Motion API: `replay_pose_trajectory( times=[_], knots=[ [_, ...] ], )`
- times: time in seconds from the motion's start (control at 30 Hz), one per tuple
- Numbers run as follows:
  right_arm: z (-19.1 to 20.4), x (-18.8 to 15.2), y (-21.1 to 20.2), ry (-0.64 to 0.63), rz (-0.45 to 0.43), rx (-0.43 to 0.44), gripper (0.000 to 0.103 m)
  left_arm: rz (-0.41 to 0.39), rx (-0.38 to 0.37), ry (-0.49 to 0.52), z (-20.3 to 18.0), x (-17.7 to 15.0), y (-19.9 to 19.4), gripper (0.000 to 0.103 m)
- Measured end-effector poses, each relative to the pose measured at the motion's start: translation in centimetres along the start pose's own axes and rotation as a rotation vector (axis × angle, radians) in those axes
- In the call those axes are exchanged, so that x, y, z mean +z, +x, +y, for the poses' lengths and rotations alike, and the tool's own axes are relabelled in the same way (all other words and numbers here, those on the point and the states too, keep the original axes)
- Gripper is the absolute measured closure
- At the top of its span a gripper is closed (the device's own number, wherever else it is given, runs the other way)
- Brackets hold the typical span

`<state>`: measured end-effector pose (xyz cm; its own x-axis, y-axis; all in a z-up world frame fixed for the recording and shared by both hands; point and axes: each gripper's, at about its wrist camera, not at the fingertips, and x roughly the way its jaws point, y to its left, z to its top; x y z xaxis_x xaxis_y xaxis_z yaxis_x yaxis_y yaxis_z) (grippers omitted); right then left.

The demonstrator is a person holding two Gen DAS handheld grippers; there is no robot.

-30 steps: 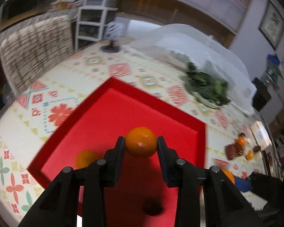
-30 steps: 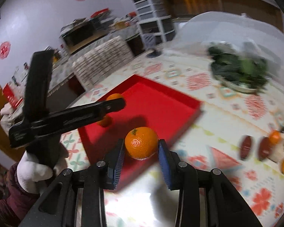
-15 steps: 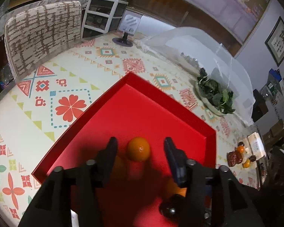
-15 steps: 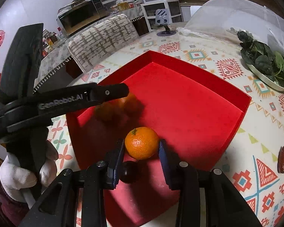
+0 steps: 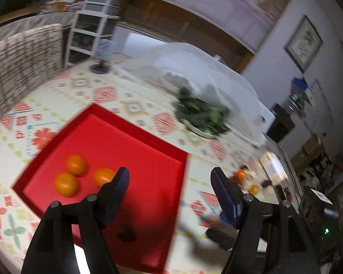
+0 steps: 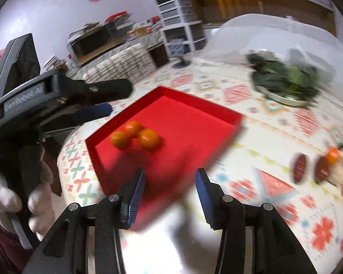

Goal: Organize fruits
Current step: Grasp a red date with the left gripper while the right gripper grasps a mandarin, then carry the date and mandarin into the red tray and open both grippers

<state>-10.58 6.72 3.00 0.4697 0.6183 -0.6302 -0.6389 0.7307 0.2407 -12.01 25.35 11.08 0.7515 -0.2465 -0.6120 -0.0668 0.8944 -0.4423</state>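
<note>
Sitting in a cluster inside the red tray (image 6: pixel 194 137): three round, glossy-skinned oranges (image 6: pixel 135 134), bunched near the tray's left corner, two at least touching in the right wrist view. Seen again from the left wrist camera: same red tray (image 5: pixel 148 150), square, shallow, raised rim, matte floor, with the oranges (image 5: pixel 80 175) grouped toward its near-left corner. Resting on a tablecloth (image 6: pixel 263 182) printed with red, teal and yellow geometric and flower motifs.

Hanging above the tray's near edge, left gripper (image 5: pixel 170 182): black arms, ribbed blue pads, spread wide, gripping nothing, touching nothing; one orange partly hidden behind its left finger. Right gripper (image 6: pixel 170 180): likewise parted wide over the near corner of the tray, empty, pads clear of the fruit.

Farther off to the right on the cloth: more small oranges (image 6: pixel 332 155) and dark oval reddish-brown pieces (image 6: pixel 299 166), blurred. Beyond the tray: a pale plate of dark leafy greens (image 6: pixel 285 82) beside a translucent domed cover (image 6: pixel 274 34).
</note>
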Motion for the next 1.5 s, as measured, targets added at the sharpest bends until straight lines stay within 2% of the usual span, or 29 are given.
replay_pose_trajectory(
  times=[0.2, 0.33, 0.43, 0.53, 0.7, 0.87, 0.97, 1.1, 1.13, 1.17, 1.23, 1.33, 1.5],
  knots=[
    [-8.5, -3.1, -5.9, 0.125, -0.039, -0.151, 0.054, 0.072, -0.056, 0.086, -6.0, -2.0, 3.5, 0.03],
    [-14.6, -4.7, -9.3, 0.256, -0.07, -0.231, 0.054, 0.141, -0.079, 0.126, -9.2, -3.7, 6.9, 0.03],
    [-17.6, -5.0, -10.2, 0.308, -0.084, -0.261, 0.054, 0.169, -0.078, 0.153, -10.7, -4.4, 9.0, 0.03],
    [-19.4, -4.4, -9.3, 0.312, -0.082, -0.286, 0.054, 0.202, -0.053, 0.163, -11.4, -5.0, 11.2, 0.03],
    [-21.3, -3.1, -6.8, 0.303, -0.072, -0.345, 0.054, 0.237, 0.001, 0.172, -11.6, -5.6, 14.1, 0.031],
    [-22.4, -2.6, -4.8, 0.308, -0.042, -0.351, 0.054, 0.245, 0.025, 0.214, -12.2, -5.7, 16.7, 0.039],
    [-22.9, -2.6, -4.0, 0.314, -0.028, -0.343, 0.054, 0.266, 0.039, 0.235, -12.7, -5.7, 18.5, 0.052],
    [-23.3, -2.6, -3.6, 0.315, -0.025, -0.338, 0.054, 0.255, 0.063, 0.287, -13.7, -5.7, 19.6, 0.06],
    [-23.3, -2.6, -3.6, 0.317, -0.026, -0.337, 0.054, 0.251, 0.07, 0.299, -13.9, -5.7, 19.7, 0.068],
    [-23.3, -2.5, -3.6, 0.318, -0.027, -0.335, 0.057, 0.248, 0.077, 0.308, -14.1, -5.8, 19.9, 0.074],
    [-23.3, -2.5, -3.5, 0.315, -0.025, -0.338, 0.067, 0.239, 0.095, 0.332, -14.4, -6.0, 19.9, 0.075],
    [-23.1, -2.6, -3.7, 0.308, -0.022, -0.35, 0.067, 0.23, 0.086, 0.339, -14.6, -6.1, 19.3, 0.075],
    [-22.0, -2.6, -5.2, 0.305, -0.041, -0.349, 0.067, 0.167, 0.064, 0.317, -14.2, -5.2, 15.6, 0.075]
  ],
)
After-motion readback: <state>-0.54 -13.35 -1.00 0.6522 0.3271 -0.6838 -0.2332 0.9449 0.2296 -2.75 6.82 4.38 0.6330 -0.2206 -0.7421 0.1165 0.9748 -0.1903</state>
